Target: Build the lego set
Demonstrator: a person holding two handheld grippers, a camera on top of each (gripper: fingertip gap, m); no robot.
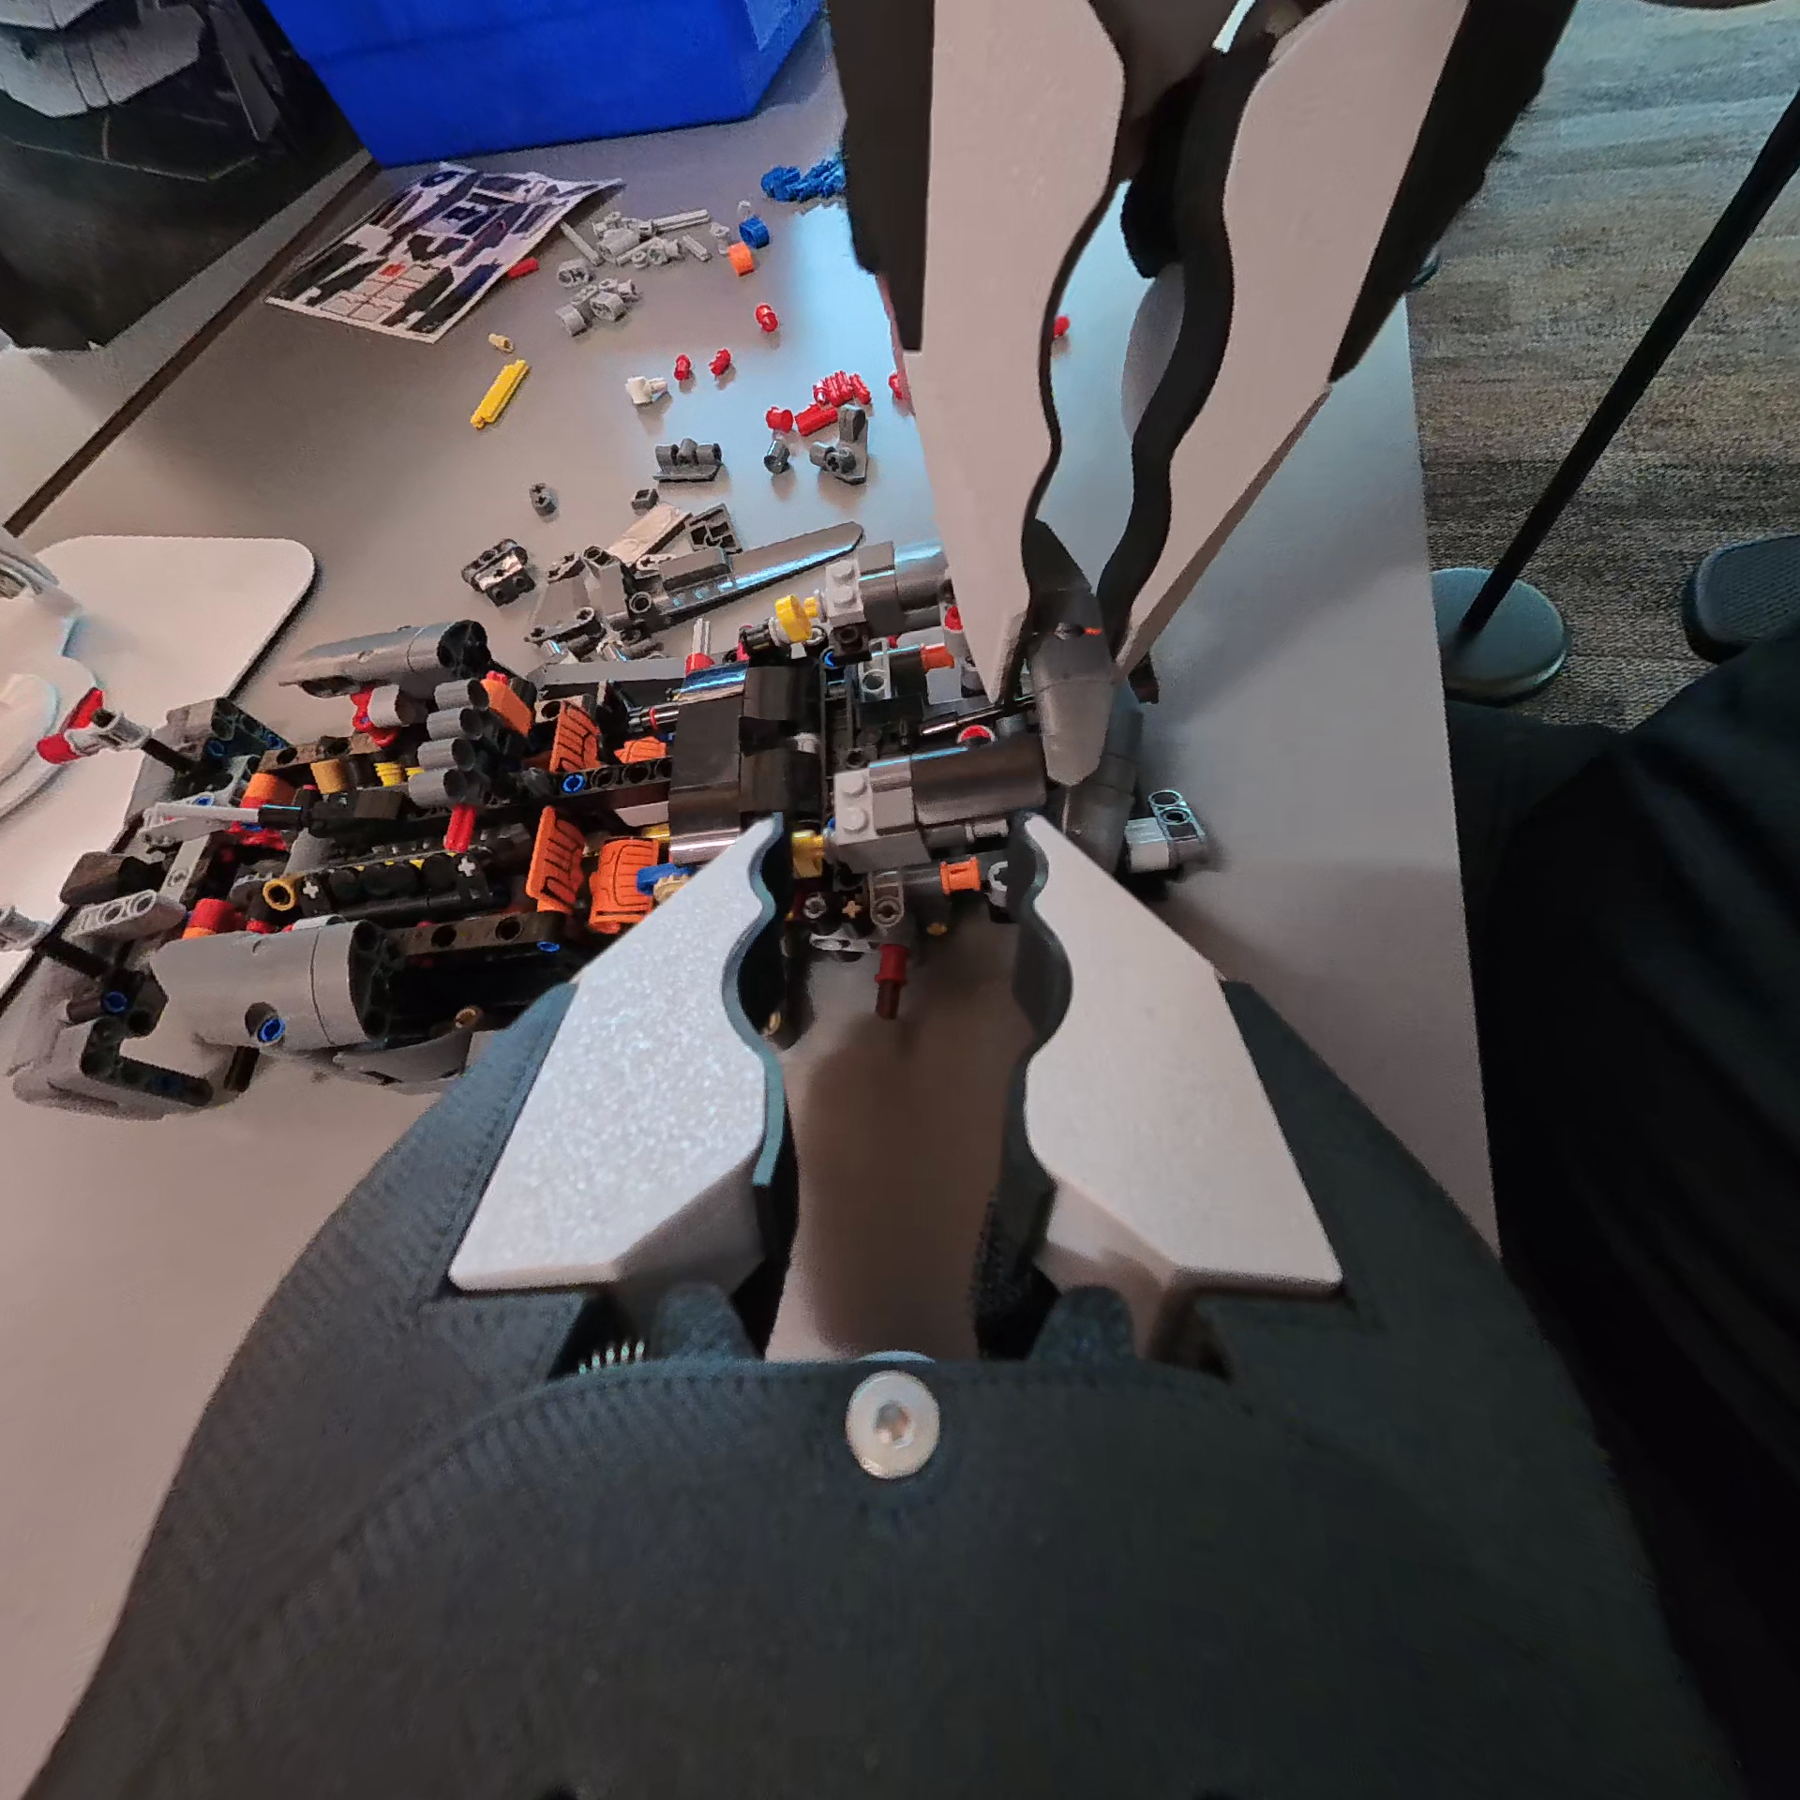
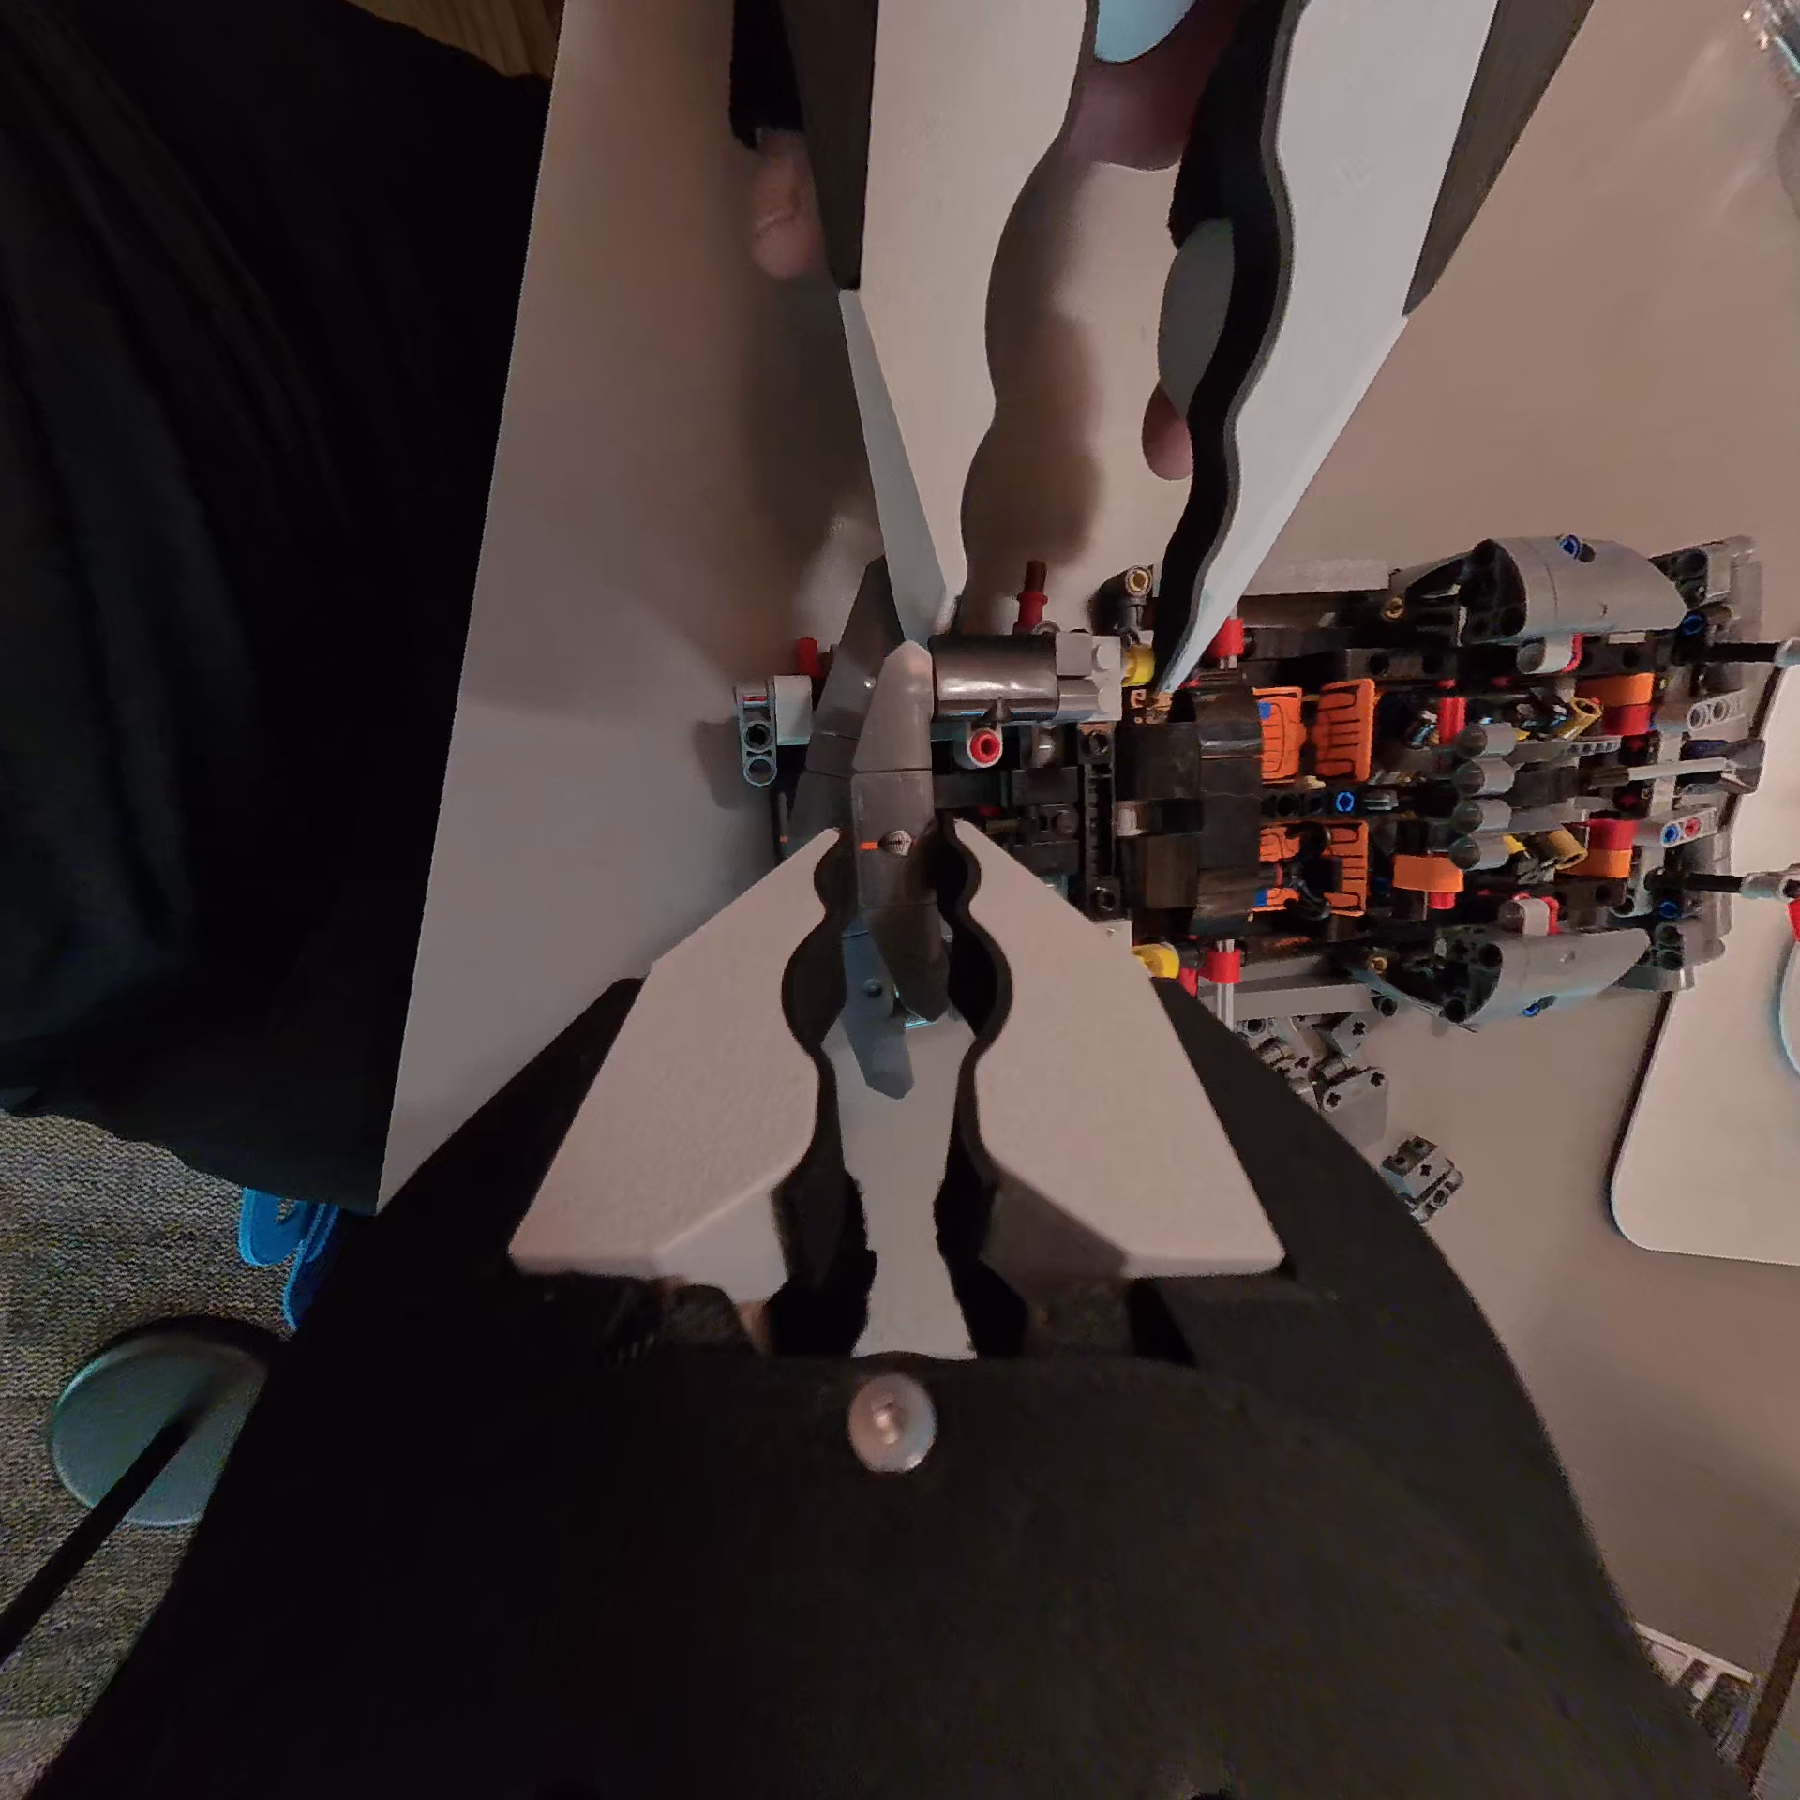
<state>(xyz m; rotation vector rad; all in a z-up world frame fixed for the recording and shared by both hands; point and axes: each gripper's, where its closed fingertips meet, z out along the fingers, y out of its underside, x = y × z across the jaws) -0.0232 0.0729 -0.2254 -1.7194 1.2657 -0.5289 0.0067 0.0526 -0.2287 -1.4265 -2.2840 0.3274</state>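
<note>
A half-built toy car (image 2: 1315, 779) made of small plastic bricks lies flat on the grey table (image 1: 1295, 682), close to the table's edge, black and grey with orange seats and red and yellow pins showing through its frame. The right gripper (image 2: 891, 838) has its jaws closed on a dark grey curved panel (image 2: 896, 779) at one end of the car — both pads press against the panel's sides, and the panel reaches across the end of the frame. The left gripper (image 1: 901, 838) comes in from the car's side with its jaws standing apart around a grey block with a dark rounded cover (image 1: 925, 794); the fingertips sit just beside that block, but I cannot tell whether they actually press on it. Beyond the car, loose parts are scattered over the table — red pins (image 1: 828, 399), grey connectors (image 1: 623, 253), a yellow rod (image 1: 499, 393) — along with a sheet of stickers (image 1: 438, 248) and a blue bin (image 1: 545, 68) at the far side. A white pad (image 1: 185, 604) lies beside the far end of the car.
</note>
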